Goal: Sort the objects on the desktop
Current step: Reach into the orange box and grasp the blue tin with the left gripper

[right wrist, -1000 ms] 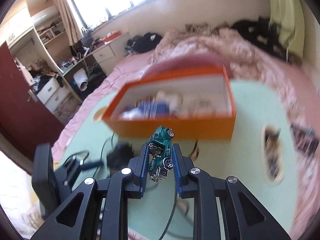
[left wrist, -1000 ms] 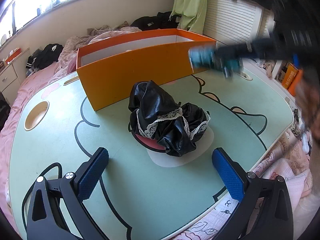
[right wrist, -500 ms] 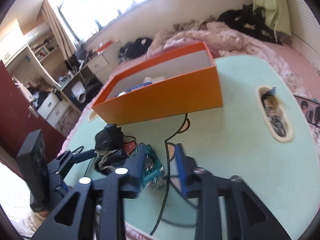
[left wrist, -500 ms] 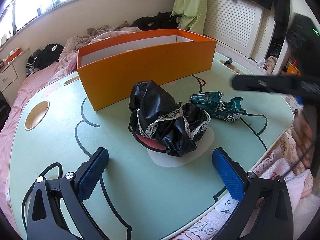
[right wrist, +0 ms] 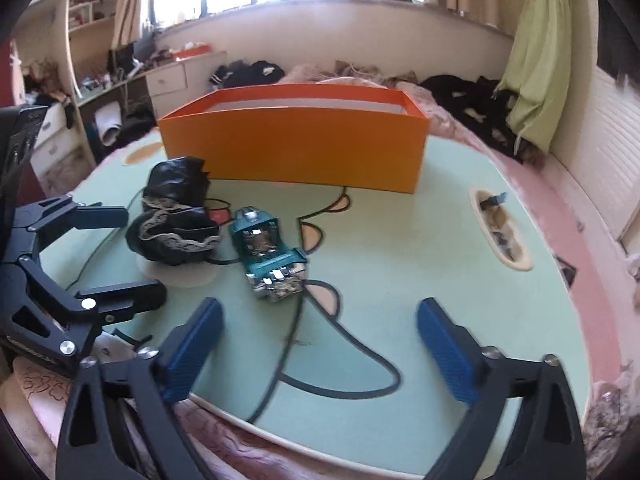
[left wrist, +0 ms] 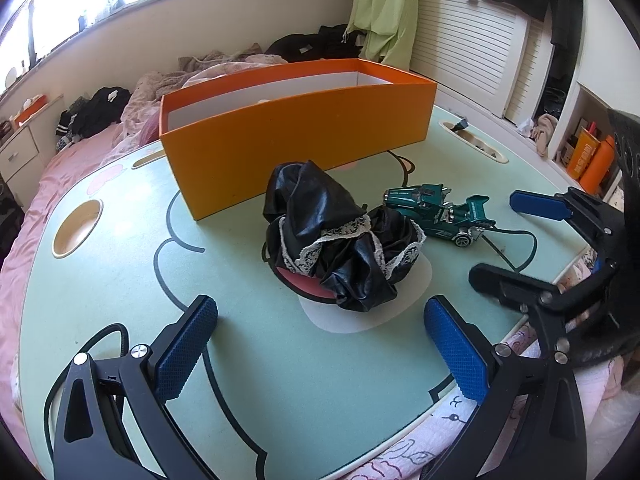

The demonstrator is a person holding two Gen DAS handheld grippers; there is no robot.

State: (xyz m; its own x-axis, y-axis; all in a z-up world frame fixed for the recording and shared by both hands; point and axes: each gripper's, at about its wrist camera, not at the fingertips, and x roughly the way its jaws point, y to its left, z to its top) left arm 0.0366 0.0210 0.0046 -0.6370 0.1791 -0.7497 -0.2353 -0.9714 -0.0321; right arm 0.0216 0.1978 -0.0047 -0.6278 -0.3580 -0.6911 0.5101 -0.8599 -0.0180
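Observation:
A teal toy car (left wrist: 442, 211) stands on the green table (left wrist: 120, 280), right of a crumpled black lace-trimmed cloth (left wrist: 340, 240). Both lie in front of an open orange box (left wrist: 296, 136). My left gripper (left wrist: 320, 344) is open and empty, just short of the cloth. My right gripper (right wrist: 316, 344) is open and empty, pulled back behind the car (right wrist: 266, 256); it also shows at the right of the left wrist view (left wrist: 516, 240). The cloth (right wrist: 176, 220) and box (right wrist: 296, 148) show in the right wrist view too.
A round cup hole (left wrist: 76, 222) is at the table's left and an oval slot with small items (right wrist: 500, 232) at its right. A black cable (right wrist: 288, 344) runs over the table near the front edge. Pink bedding surrounds the table.
My right gripper carried the teal car down from above the box, set it on the table beside the cloth, opened and drew back. The left gripper has not moved.

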